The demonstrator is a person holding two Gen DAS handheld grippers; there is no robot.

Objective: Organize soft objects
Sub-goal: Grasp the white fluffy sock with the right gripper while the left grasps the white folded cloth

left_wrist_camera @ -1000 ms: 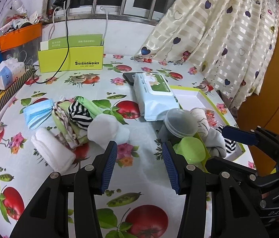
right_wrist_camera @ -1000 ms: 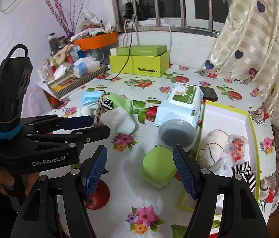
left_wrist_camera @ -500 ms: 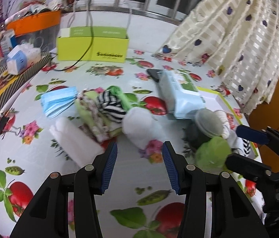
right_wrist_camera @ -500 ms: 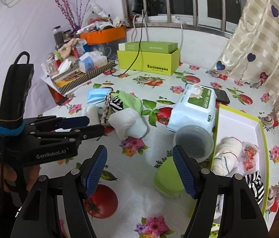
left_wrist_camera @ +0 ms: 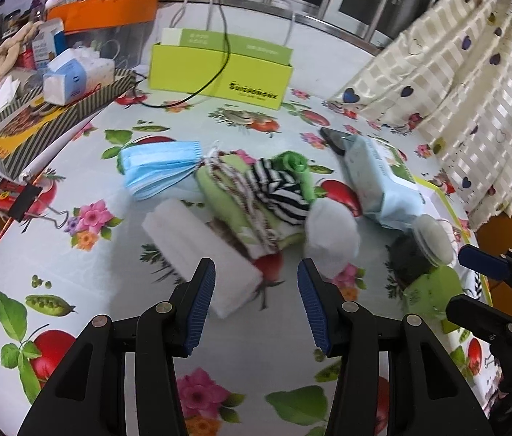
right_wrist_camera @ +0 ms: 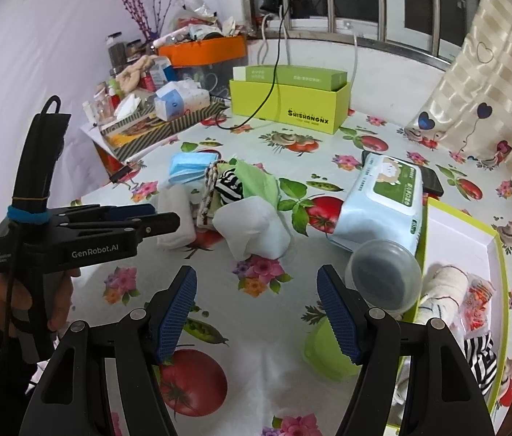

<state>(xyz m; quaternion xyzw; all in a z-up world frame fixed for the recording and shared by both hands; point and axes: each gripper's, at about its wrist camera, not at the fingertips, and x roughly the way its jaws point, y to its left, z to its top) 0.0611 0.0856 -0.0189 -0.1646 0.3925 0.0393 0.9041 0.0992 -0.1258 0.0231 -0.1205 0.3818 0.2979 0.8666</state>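
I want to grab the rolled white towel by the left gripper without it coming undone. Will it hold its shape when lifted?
The rolled white towel looks soft and loosely rolled, with nothing visibly tying it, so it would probably sag and may unroll if pinched at one end. A grip across its middle seems safer. It likely weighs little and, being cloth, should not slip between the ribbed pads.

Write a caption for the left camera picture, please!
Open left gripper hovers over a white towel beside piled cloths.

I can read "SUISHANGNX" on the front of the green box (right_wrist_camera: 288, 103), and "GenRobot.AI" on the side of the left gripper (right_wrist_camera: 161, 219).
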